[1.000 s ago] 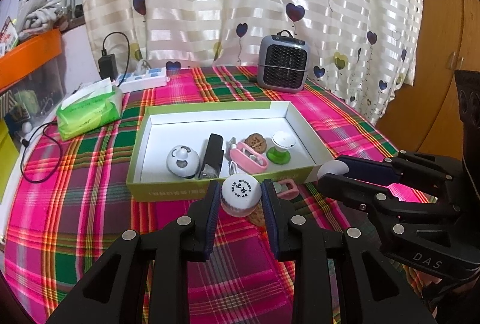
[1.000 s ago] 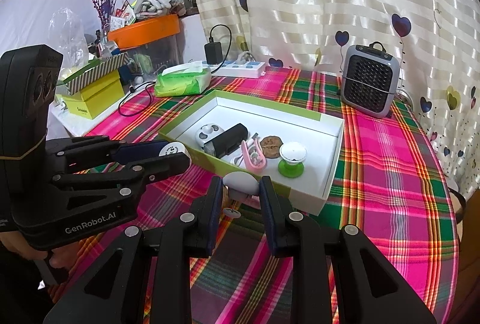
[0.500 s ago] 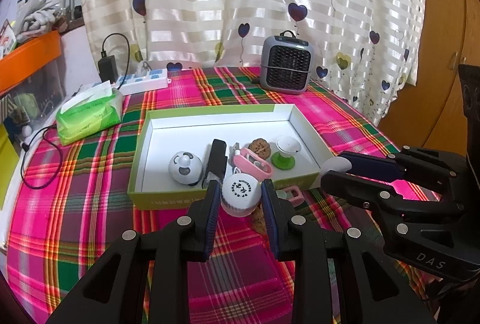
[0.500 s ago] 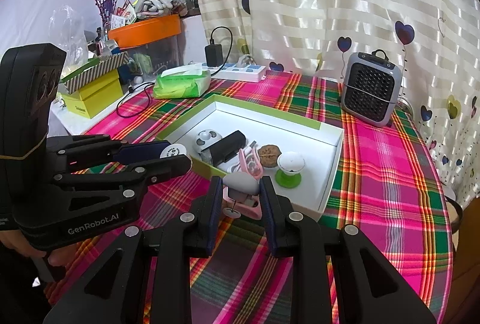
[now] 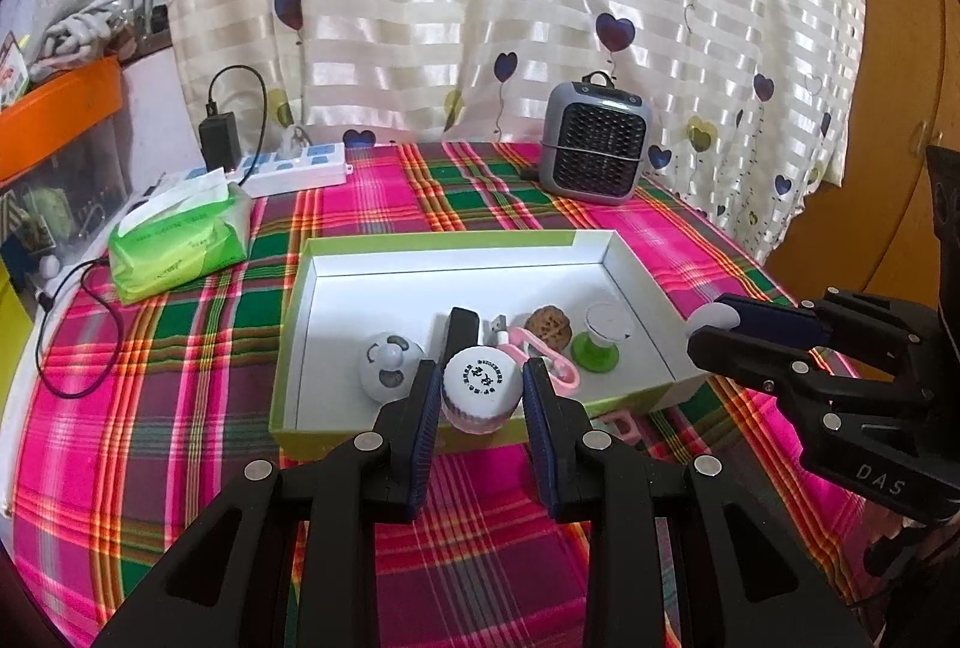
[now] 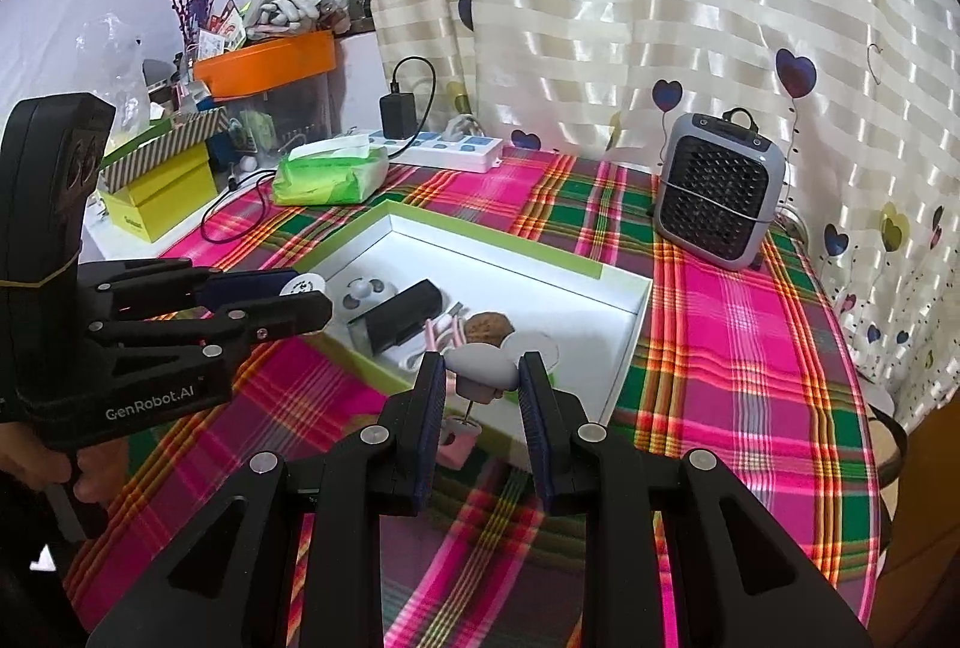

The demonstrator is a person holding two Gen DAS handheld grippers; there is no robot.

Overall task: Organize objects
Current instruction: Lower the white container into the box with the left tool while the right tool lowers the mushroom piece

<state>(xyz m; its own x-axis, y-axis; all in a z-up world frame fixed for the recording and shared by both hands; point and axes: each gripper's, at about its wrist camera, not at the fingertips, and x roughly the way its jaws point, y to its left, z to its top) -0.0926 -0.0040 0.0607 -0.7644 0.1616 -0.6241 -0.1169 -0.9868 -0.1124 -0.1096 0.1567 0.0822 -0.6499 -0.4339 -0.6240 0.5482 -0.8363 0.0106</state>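
Both tools are clenched — the left gripper (image 5: 482,389) grasps a white-capped jar (image 5: 482,385), the right gripper (image 6: 482,375) a small grey piece (image 6: 483,363) — held over the near edge of the green-rimmed box (image 5: 420,245).

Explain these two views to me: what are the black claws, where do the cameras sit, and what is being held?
No robot arm here: a person holds a two-finger gripper in each hand, with a fisheye camera on each looking along its fingers. In the left wrist view the left gripper clamps a white-capped bottle. In the right wrist view the right gripper clamps a small grey-topped piece. Ahead, on the plaid tablecloth, a green-edged box holds small items; a heater stands behind.
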